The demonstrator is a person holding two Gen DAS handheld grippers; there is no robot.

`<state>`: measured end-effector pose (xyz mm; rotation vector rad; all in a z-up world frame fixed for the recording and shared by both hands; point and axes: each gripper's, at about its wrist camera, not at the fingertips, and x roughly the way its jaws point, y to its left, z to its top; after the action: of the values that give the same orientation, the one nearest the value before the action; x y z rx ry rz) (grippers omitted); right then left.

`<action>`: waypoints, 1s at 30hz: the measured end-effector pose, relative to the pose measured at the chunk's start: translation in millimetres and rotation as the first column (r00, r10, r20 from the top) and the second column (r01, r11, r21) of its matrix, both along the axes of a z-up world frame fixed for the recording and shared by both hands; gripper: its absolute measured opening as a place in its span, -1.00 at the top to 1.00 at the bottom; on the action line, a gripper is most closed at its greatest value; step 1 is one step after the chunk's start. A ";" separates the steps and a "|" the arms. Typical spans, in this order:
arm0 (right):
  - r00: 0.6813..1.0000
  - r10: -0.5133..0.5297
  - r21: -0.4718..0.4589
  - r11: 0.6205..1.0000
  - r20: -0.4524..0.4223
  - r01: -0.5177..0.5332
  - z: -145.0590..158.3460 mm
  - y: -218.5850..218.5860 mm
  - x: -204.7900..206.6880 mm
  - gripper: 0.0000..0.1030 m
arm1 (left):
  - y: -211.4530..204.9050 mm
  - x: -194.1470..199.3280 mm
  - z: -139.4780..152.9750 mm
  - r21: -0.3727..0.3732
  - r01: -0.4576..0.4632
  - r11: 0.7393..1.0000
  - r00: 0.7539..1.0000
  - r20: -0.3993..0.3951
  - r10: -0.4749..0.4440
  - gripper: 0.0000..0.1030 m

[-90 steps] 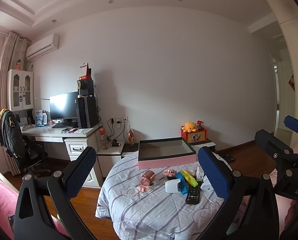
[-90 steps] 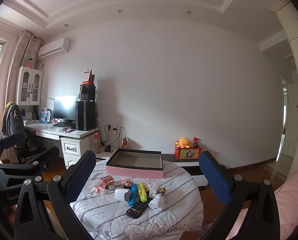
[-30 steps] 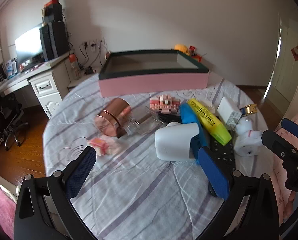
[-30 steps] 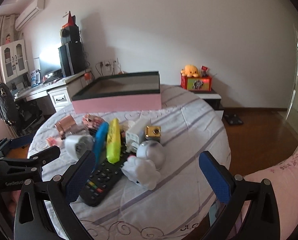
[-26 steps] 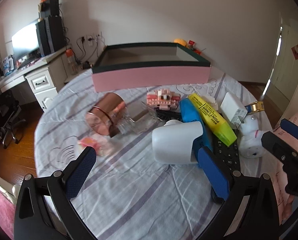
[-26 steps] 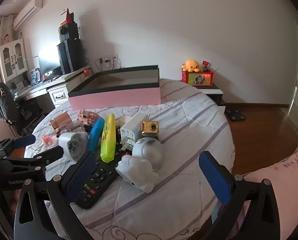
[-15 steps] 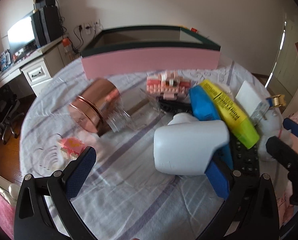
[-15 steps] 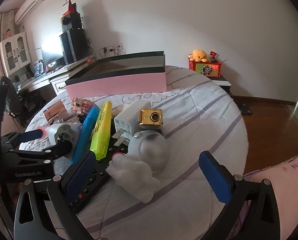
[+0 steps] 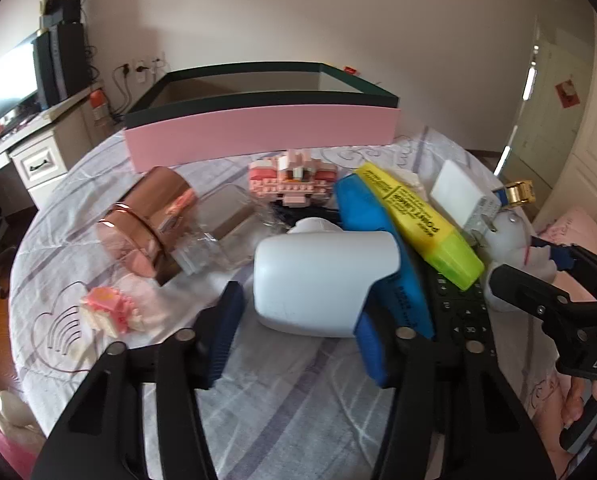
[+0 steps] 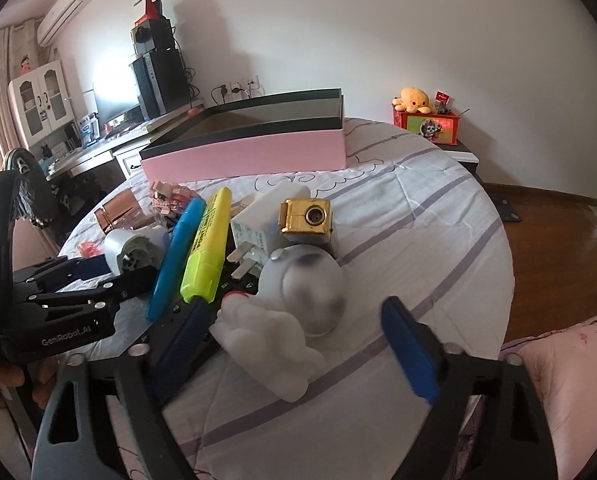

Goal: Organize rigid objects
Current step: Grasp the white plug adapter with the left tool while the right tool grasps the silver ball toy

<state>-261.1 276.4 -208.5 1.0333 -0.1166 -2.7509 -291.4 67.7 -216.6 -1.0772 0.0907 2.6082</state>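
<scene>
Rigid items lie piled on a round table with a striped cloth point(image 10: 418, 208). My left gripper point(image 9: 298, 308) straddles a white plug adapter point(image 9: 322, 280). Its jaws are closing, and a gap still shows at the left pad. My right gripper point(image 10: 296, 306) is also closing, around a white cloud-shaped toy point(image 10: 266, 344) and a grey-white ball point(image 10: 306, 284), with its right pad clear of them. Beside these lie a blue marker point(image 9: 374, 232), a yellow highlighter point(image 9: 418, 220), a black remote point(image 9: 458, 312), a white charger point(image 10: 266, 220) and a gold cube point(image 10: 306, 216).
An open pink box with a dark rim point(image 9: 258, 136) stands at the table's far side. A rose-gold cylinder point(image 9: 146, 224), a clear plastic case point(image 9: 222, 232), a pink brick figure point(image 9: 294, 176) and a small pink brick piece point(image 9: 106, 312) lie on the left. A desk stands beyond.
Both grippers came down from facing the room to the pile on the table. In the last half second both pairs of jaws narrowed around the adapter and the white toy.
</scene>
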 end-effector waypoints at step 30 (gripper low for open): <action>0.999 0.023 -0.054 0.998 0.034 -0.022 0.1 1.0 -8.4 -0.33 | -9.8 1.8 8.0 0.047 0.017 0.999 1.000 0.004 -0.017 -0.09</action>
<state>-269.5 277.4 -208.3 1.0619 -0.1812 -2.6953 -289.6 57.9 -208.6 -1.0613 0.0369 2.5794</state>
